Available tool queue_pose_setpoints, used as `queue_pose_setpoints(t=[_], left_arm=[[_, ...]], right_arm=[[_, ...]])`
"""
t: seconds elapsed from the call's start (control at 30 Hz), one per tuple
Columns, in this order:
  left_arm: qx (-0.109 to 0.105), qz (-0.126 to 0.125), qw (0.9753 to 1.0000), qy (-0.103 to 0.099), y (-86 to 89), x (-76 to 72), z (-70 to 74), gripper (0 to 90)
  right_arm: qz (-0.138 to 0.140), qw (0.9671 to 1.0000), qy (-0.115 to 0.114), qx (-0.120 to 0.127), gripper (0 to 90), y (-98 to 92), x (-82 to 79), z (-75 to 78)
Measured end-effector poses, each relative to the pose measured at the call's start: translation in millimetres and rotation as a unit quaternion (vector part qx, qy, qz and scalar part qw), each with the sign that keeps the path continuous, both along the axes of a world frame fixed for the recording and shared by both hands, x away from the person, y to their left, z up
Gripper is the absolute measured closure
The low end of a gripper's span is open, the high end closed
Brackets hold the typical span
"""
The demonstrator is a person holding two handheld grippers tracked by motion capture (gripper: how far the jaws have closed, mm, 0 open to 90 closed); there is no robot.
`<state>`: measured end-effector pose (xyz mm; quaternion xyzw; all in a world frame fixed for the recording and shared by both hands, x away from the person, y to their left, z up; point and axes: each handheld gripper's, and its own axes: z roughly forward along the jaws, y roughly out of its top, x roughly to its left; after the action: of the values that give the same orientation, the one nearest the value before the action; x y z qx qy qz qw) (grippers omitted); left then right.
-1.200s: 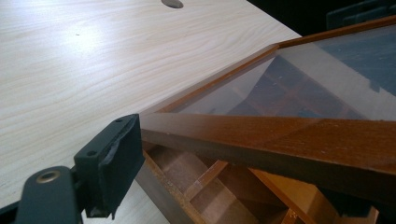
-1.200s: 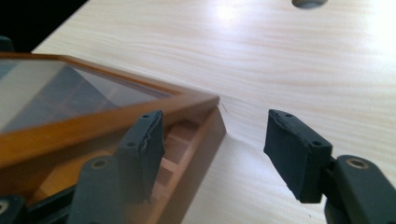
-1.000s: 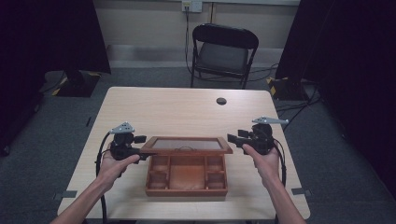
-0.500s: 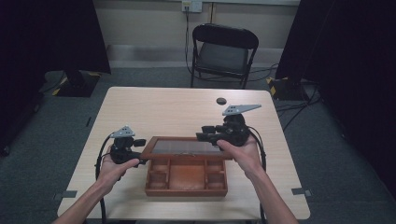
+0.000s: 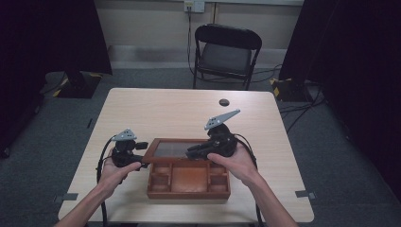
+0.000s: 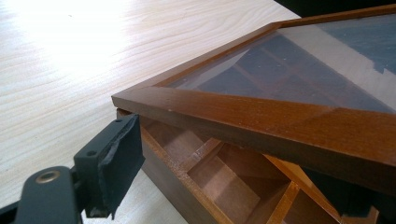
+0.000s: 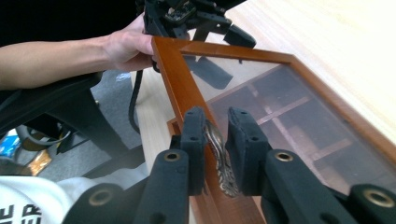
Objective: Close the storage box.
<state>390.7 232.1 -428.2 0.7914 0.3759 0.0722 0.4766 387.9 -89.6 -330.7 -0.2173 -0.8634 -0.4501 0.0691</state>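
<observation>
A brown wooden box [image 5: 188, 182] with several compartments sits near the table's front edge. Its glass-paned lid [image 5: 170, 149] is hinged at the back and hangs partly raised over the box. A brass handle [image 7: 218, 154] is fixed on the lid's front rail [image 7: 175, 88]. My right gripper [image 7: 217, 122] is shut on that handle, reaching in over the box [image 5: 191, 153]. My left gripper [image 5: 143, 155] stands open at the box's left rear corner. One pad [image 6: 122, 156] lies just outside the box wall [image 6: 163, 158], under the lid's corner [image 6: 140, 100]. Its other jaw is mostly hidden behind the lid.
A small black round object [image 5: 224, 102] lies at the far side of the light wood table [image 5: 156, 109]. A black folding chair [image 5: 226, 52] stands beyond the table. Dark curtains hang on both sides.
My right gripper has swung left from the box's right side to the lid's front rail and shut on the handle. The left gripper has barely moved.
</observation>
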Motion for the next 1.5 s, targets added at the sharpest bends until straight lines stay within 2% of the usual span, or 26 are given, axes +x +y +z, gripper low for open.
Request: queue_pose_setpoints(t=[0.13, 0.43, 0.53, 0.63, 0.7, 0.73, 0.83, 1.1, 1.5], left_arm=[[0.0, -0.003, 1.0, 0.0, 0.3, 0.2, -0.7, 15.8], [-0.001, -0.004, 1.0, -0.001, -0.4, 0.2, -1.3, 15.6], [-0.001, 0.005, 1.0, 0.002, -0.1, 0.8, -1.7, 16.1], [0.007, 0.01, 0.9999, -0.003, 0.9, 1.7, -2.2, 16.3], [0.004, 0.008, 1.0, 0.0, 1.2, 2.3, -2.9, 16.5], [0.01, 0.008, 0.9999, 0.0, 2.2, 2.7, -2.7, 16.6], [0.003, 0.014, 0.9999, 0.0, 3.5, 3.4, -2.9, 16.6], [0.013, 0.01, 0.9999, 0.004, 6.0, 5.5, -5.1, 16.3], [0.017, 0.041, 0.9989, 0.017, 21.1, 14.1, -10.5, 17.9]], right_arm=[[-0.002, 0.9999, 0.01, -0.003, 80.7, 2.7, 2.0, -3.9], [-0.003, 0.9996, 0.028, 0.008, 78.2, 1.0, 5.4, -9.2], [-0.003, 0.9994, 0.035, 0.005, 81.6, 1.8, 4.7, -9.1], [-0.005, 0.9997, 0.024, -0.004, 82.0, 3.9, 3.2, -8.6], [0.0, 0.9997, 0.024, -0.007, 82.2, 4.0, 3.4, -9.9], [0.0, 0.9997, 0.023, -0.006, 82.2, 3.9, 3.4, -10.3], [0.0, 0.9998, 0.019, -0.008, 82.3, 3.0, 3.0, -10.2], [0.003, 0.9998, 0.017, -0.01, 82.3, -0.8, 2.3, -12.2], [0.005, 0.9997, 0.011, -0.022, 82.0, -9.2, -1.7, -12.5]])
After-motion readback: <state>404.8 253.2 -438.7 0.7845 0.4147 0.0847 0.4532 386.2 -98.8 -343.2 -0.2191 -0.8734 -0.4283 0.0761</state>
